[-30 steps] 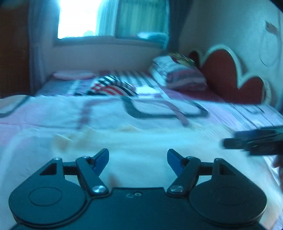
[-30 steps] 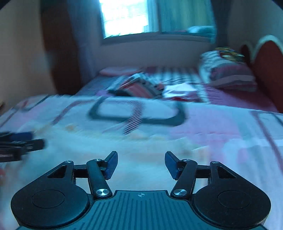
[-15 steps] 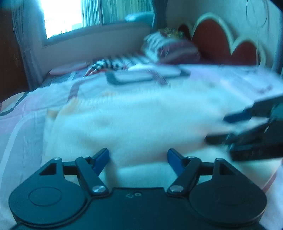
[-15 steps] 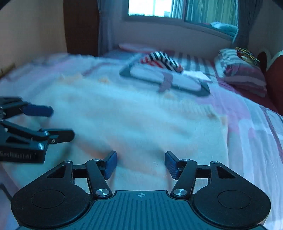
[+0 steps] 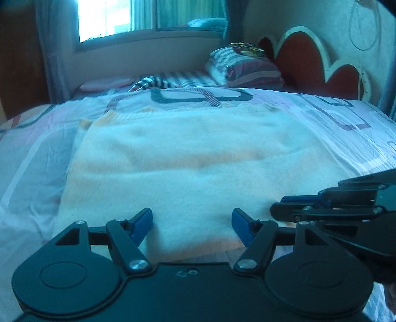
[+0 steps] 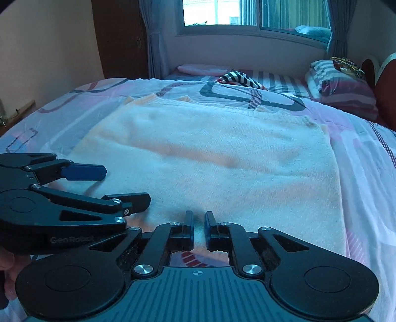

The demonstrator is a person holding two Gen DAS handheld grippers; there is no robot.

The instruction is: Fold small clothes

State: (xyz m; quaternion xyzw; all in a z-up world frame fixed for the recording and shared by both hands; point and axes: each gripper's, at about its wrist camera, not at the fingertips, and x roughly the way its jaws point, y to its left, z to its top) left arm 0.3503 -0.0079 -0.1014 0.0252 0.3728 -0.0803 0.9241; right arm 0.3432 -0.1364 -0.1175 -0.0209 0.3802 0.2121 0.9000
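A white knitted garment (image 5: 188, 158) lies spread flat on the bed; it also shows in the right wrist view (image 6: 222, 158). My left gripper (image 5: 192, 221) is open, its blue pads straddling the garment's near edge. It also shows at the left of the right wrist view (image 6: 118, 184), open. My right gripper (image 6: 198, 224) has its jaws almost together on the garment's near hem, pinching the cloth. It shows at the right of the left wrist view (image 5: 284, 205), low over the hem.
The bed sheet (image 6: 366, 158) is pink and white with dark outlines. A striped cloth (image 6: 237, 78) lies further back. Striped pillows (image 6: 344, 91) and a red headboard (image 5: 309, 59) are at the right. A window (image 6: 247, 12) is behind.
Both grippers have come down to the garment's near edge. My right gripper has closed from open onto the hem. The left gripper stays open.
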